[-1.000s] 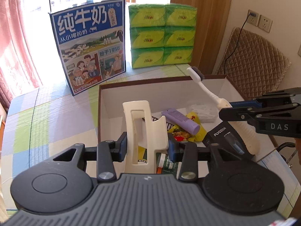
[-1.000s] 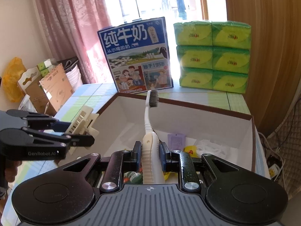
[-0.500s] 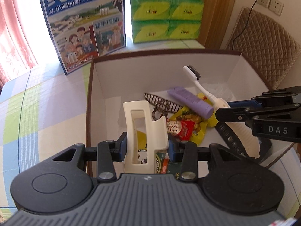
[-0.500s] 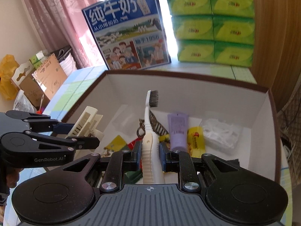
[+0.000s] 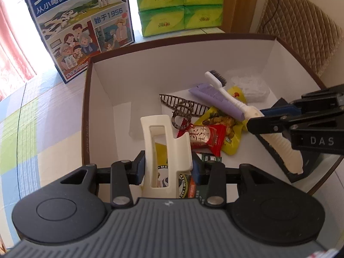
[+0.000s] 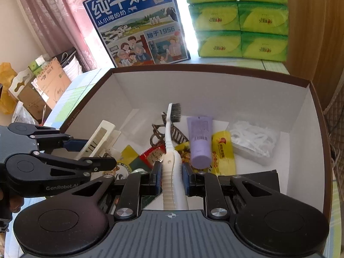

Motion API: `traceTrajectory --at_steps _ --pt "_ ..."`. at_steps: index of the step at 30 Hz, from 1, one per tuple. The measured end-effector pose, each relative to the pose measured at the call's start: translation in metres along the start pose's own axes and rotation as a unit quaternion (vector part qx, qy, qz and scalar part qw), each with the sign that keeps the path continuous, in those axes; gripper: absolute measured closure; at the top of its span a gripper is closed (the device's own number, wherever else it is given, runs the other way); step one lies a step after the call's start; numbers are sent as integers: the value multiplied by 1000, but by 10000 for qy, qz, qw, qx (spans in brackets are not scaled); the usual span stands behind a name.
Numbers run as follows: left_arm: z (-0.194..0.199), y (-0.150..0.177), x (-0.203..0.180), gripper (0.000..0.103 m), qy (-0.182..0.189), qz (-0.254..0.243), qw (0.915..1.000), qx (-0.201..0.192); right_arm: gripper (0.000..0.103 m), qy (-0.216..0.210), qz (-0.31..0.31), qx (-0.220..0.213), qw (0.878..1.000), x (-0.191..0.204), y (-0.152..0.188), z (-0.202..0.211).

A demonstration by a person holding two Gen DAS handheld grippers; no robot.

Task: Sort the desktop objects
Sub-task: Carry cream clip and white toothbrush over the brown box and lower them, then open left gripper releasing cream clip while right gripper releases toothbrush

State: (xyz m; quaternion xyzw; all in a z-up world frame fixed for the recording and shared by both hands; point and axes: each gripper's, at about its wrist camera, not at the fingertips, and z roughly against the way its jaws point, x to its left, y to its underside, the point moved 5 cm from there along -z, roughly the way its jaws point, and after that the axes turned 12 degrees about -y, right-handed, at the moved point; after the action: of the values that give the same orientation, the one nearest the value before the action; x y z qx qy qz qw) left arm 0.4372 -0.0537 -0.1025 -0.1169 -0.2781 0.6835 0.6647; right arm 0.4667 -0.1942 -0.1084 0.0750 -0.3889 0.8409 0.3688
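Note:
A brown-rimmed white box (image 5: 86, 116) (image 6: 309, 99) lies open below both grippers. My left gripper (image 5: 167, 167) is shut on a cream hair claw clip (image 5: 159, 142), held upright over the box's near left part; the clip (image 6: 101, 137) also shows in the right wrist view. My right gripper (image 6: 172, 178) is shut on a white toothbrush (image 6: 169, 133) with dark bristles, its head pointing into the box; the toothbrush (image 5: 234, 105) is seen at the right of the left wrist view. Inside lie a purple tube (image 6: 200, 139), snack packets (image 5: 204, 137), a striped hair clip (image 5: 185, 107) and a clear packet (image 6: 253, 142).
A blue milk carton box (image 6: 137, 25) and stacked green tissue packs (image 6: 238, 17) stand behind the box. The checked tablecloth (image 5: 38, 124) spreads to the left. A quilted chair back (image 5: 298, 28) is at the right, cardboard boxes (image 6: 43, 86) on the floor at the left.
Both grippers have moved forward and lower over the box, still holding the claw clip and the toothbrush. The box's contents now fill more of each view.

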Motion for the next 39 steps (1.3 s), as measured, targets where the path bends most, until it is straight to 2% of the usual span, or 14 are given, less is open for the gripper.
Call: traceTrajectory --at_steps 4,11,24,29,30,32,33,36,39 --pt "0 0 0 66 53 36 10000 20 86 -4 -37 22 10000 -3 2 0" --pt "2 -2 -2 57 75 28 10000 39 86 -14 -28 82 10000 -1 5 -1" --pt "6 -4 -2 54 67 44 10000 21 86 61 -36 100 9999 -2 6 -3" --pt "11 -4 1 45 10 121 9999 -27 85 19 77 60 10000 3 7 -4" --pt "13 -3 3 44 -5 146 9999 -38 81 11 88 37 10000 3 7 -4" --pt "17 -2 6 37 -45 213 9997 -64 57 55 135 -29 9999 5 9 -1" --pt "19 -1 8 37 -50 245 9997 -76 40 118 169 -95 9997 7 11 3" --pt "27 3 14 32 -40 376 9992 -106 31 146 346 -180 9991 14 15 11" --pt "38 8 18 26 -16 473 9987 -174 17 235 515 -207 9982 20 21 19"
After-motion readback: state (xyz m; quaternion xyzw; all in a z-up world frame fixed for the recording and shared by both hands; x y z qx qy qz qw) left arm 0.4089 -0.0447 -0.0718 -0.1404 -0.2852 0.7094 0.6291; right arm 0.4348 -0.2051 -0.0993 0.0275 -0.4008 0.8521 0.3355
